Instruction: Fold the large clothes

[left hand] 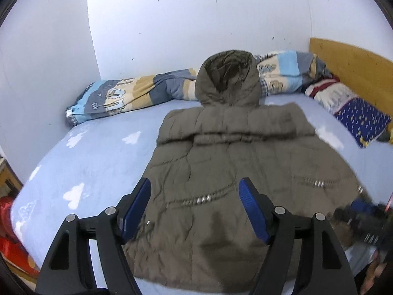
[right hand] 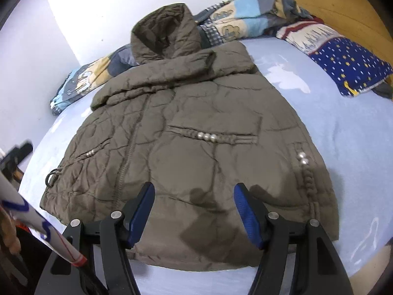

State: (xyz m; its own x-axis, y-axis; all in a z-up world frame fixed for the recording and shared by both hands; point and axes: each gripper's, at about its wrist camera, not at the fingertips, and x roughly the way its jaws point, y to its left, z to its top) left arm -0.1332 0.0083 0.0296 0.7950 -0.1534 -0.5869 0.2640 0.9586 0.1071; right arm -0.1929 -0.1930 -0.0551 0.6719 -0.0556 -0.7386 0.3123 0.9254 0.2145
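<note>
Left wrist view first: the left tool [left hand: 195, 189] hangs released, blue pads spread wide with nothing between them, over the hem of one olive-green quilted hooded jacket [left hand: 235, 162] lying flat, front up, in the middle of the light blue bed sheet [left hand: 98, 157]. Left of the jacket there's a wide strip of bare sheet running out to the mattress edge, where something red [left hand: 9, 231] pokes up, cut off by the frame. Along the white wall [left hand: 196, 12] sits a rolled patchwork blanket in blue, tan and grey [left hand: 127, 95], with the hood leaning on it. Far right is pretty blurry; the dark shape there looks like the other tool but I can't really tell.

Right wrist view: the right tool [right hand: 194, 198] is likewise slack and holding nothing, over the hem. One sleeve is folded across the chest. Right of the jacket, more bare sheet, then one dark blue dotted pillow [right hand: 351, 64] against the wooden headboard [right hand: 343, 7]. Three pearly beads on the chest pocket, two near the right edge.
</note>
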